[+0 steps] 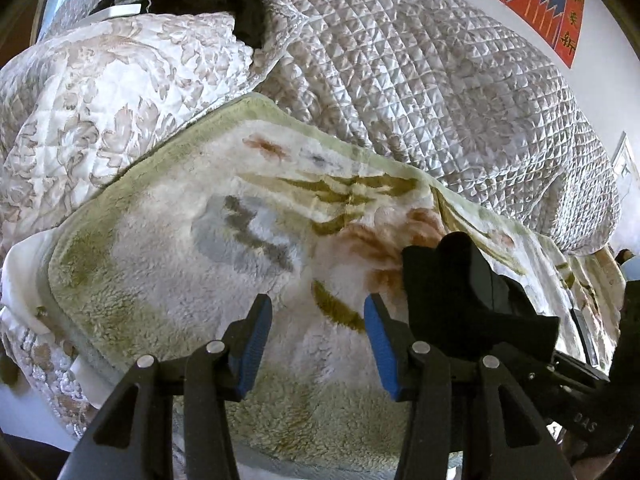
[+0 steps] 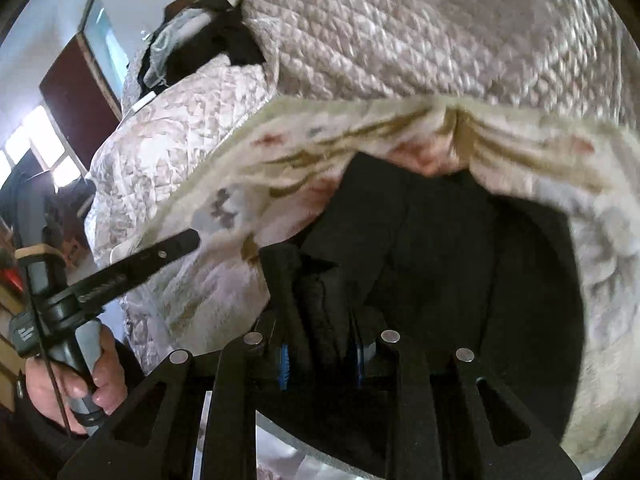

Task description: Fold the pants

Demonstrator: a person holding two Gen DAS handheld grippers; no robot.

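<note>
The right gripper (image 2: 320, 354) has its jaws pinching a bunch of the black pants (image 2: 460, 248), which hang over the fluffy blanket (image 1: 192, 248) on the bed. The left gripper (image 1: 318, 344) hovers beside them, jaws spread, nothing in them.

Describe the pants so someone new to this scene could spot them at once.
Find the fluffy cream blanket with olive leaf and pink flower prints, spread in front of the silvery quilted bedspread. The pants are the bunched black cloth upon it, pinched in the right gripper jaws, the only dark thing on that pale pile.
</note>
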